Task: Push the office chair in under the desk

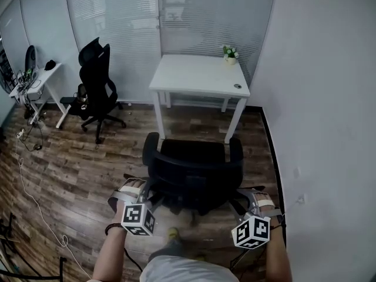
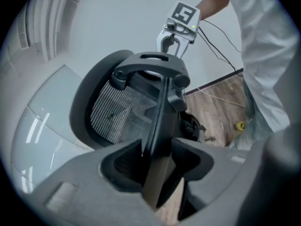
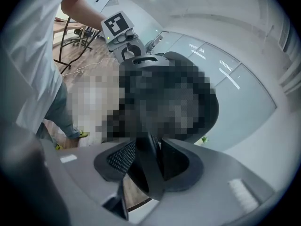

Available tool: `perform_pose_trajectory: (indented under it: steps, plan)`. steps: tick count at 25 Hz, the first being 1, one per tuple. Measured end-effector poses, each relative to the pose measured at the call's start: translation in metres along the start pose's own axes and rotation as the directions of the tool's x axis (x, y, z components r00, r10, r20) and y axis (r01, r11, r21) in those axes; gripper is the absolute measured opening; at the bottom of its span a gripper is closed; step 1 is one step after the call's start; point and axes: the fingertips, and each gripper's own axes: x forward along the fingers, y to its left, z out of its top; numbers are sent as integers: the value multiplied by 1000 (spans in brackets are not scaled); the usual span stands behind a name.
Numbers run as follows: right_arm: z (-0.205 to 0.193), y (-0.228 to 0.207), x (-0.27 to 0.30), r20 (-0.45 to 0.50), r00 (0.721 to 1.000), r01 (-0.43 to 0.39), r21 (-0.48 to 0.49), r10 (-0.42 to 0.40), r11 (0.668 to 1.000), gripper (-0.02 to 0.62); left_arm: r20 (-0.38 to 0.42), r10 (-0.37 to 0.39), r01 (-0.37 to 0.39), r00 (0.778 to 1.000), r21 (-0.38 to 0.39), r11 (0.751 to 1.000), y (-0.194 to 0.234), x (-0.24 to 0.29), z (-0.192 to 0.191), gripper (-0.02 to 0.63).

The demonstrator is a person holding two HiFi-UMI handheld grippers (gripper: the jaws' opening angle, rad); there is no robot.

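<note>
A black office chair stands on the wood floor with its seat facing a white desk, its front close to the desk's near edge. I stand behind its backrest. My left gripper clamps the backrest's left rim; in the left gripper view the rim runs between the jaws of the left gripper and fills the gap. My right gripper holds the backrest's right rim, and in the right gripper view that rim is pinched in the right gripper.
A second black chair stands at the left, beside a small table loaded with gear. A potted plant sits on the white desk's far corner. Cables trail over the floor at left. A wall runs close on the right.
</note>
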Motion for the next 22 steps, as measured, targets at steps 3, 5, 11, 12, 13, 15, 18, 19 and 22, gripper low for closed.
perform_pose_trajectory:
  steps: [3, 5, 11, 12, 13, 15, 18, 19, 22]
  plan:
    - [7, -22, 27, -1, 1000, 10, 8, -10, 1000, 166, 11, 0, 0, 1000, 11, 1000, 29, 19, -15, 198]
    - [11, -38, 45, -11, 1000, 12, 18, -12, 1000, 166, 18, -2, 2, 1000, 16, 1000, 49, 33, -23, 198]
    - [19, -81, 95, -34, 999, 23, 43, -21, 999, 166, 32, -9, 8, 999, 34, 999, 103, 75, -46, 199]
    - [21, -88, 103, -38, 999, 26, 47, -25, 999, 166, 35, -10, 9, 999, 36, 999, 112, 81, -50, 199]
    - [24, -95, 111, -42, 999, 30, 51, -27, 998, 166, 39, -13, 11, 999, 40, 999, 121, 87, -54, 199]
    - [29, -110, 127, -47, 998, 34, 56, -32, 998, 166, 47, -16, 14, 999, 45, 999, 140, 99, -63, 199]
    - [33, -130, 150, -49, 998, 39, 60, -36, 997, 166, 54, -15, 12, 998, 47, 999, 165, 118, -73, 201]
    - [33, -137, 157, -48, 998, 41, 62, -38, 997, 166, 55, -14, 12, 998, 48, 999, 172, 124, -76, 201]
    - [34, -158, 178, -52, 998, 38, 72, -34, 997, 166, 56, -18, 15, 998, 53, 998, 196, 142, -82, 201]
